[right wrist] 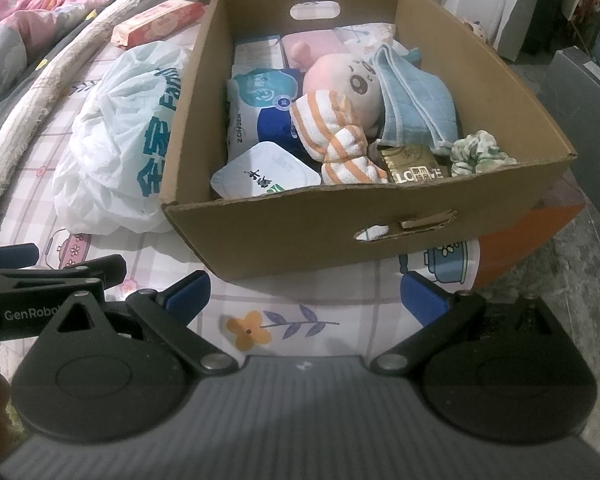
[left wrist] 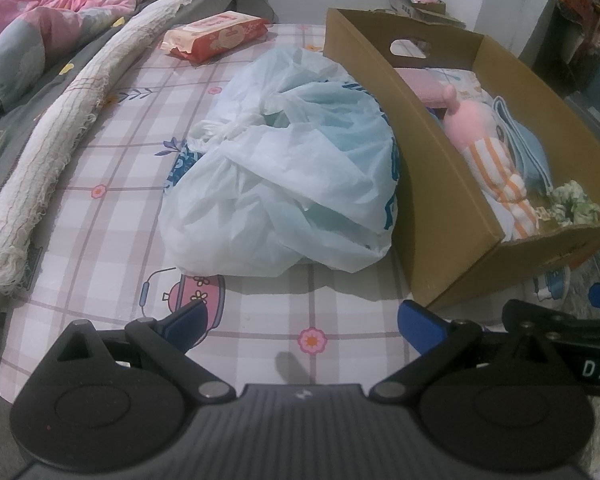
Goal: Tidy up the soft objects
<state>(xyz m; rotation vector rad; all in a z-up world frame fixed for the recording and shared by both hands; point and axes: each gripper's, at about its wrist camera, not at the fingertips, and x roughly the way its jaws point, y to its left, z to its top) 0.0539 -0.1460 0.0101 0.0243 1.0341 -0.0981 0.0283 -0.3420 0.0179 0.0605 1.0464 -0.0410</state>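
Left wrist view finds us low over the checked sheet [left wrist: 100, 240] of a bed, our left gripper [left wrist: 300, 326] spread wide and empty, aimed at a knotted white plastic bag [left wrist: 284, 176] that lies straight ahead in mid-sheet — its long axis running away from us, its right flank touching the cardboard box [left wrist: 432, 184]. We judge the left gripper the nearer one to the bag; bare sheet lies between. Our right gripper [right wrist: 304, 298], also wide and holding nothing, faces the box's near wall, with the bag off to its left. Inside the box a pink plush doll [right wrist: 340, 80] rests under a blue towel [right wrist: 416, 96], a green scrunchie [right wrist: 480, 152] in the near right corner. A wipes packet [left wrist: 216, 34] sits toward the far edge, a rolled white cloth [left wrist: 60, 144] along the left edge — neither blocks the approach.
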